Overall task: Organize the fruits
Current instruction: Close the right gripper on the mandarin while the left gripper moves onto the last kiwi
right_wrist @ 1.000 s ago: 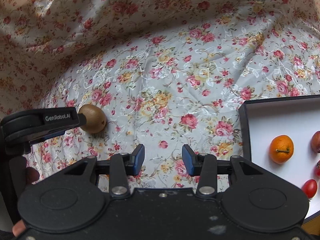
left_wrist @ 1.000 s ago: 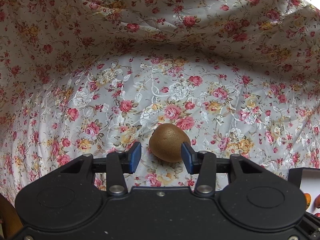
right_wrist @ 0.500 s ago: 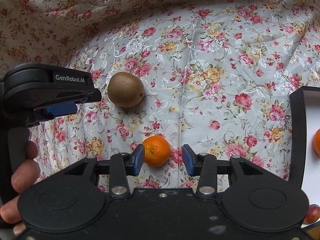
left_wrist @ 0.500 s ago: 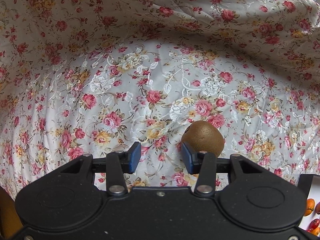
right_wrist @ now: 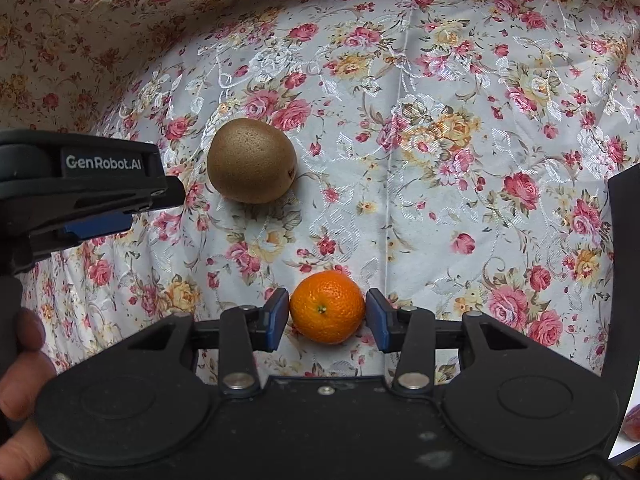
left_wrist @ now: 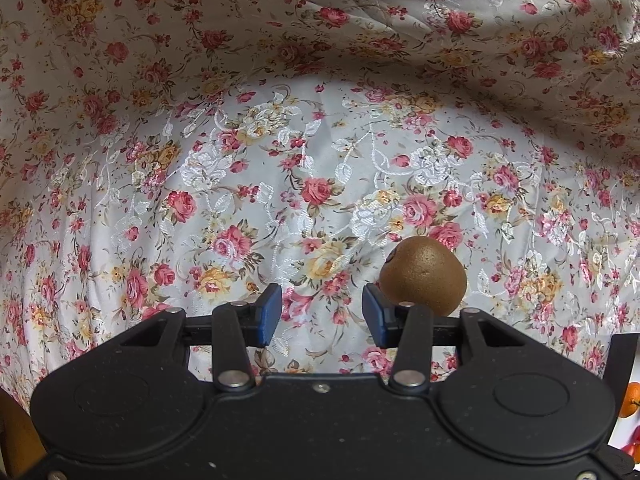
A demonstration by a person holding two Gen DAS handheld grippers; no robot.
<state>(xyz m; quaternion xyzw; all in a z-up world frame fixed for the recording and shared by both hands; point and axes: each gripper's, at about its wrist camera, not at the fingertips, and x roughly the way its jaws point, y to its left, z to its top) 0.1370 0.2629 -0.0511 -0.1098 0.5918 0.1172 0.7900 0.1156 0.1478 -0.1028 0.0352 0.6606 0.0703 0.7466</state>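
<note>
1. Cloth [right_wrist: 440, 80]: white, pink, red and yellow roses, shiny white leaf weave.
2. Kiwi [right_wrist: 250, 160]: brown, speckled.
3. Orange [right_wrist: 327, 307]: bright orange, green stem dot.
4. Right tool [right_wrist: 327, 316]: black, blue pads.
5. Left tool [left_wrist: 322, 314]: black, blue pads.
6. Tray [right_wrist: 622, 280]: black rim.

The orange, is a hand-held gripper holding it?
No. The orange sits on the cloth between the right hand-held gripper's opening fingers, ungripped. The left hand-held gripper holds nothing either.
</note>
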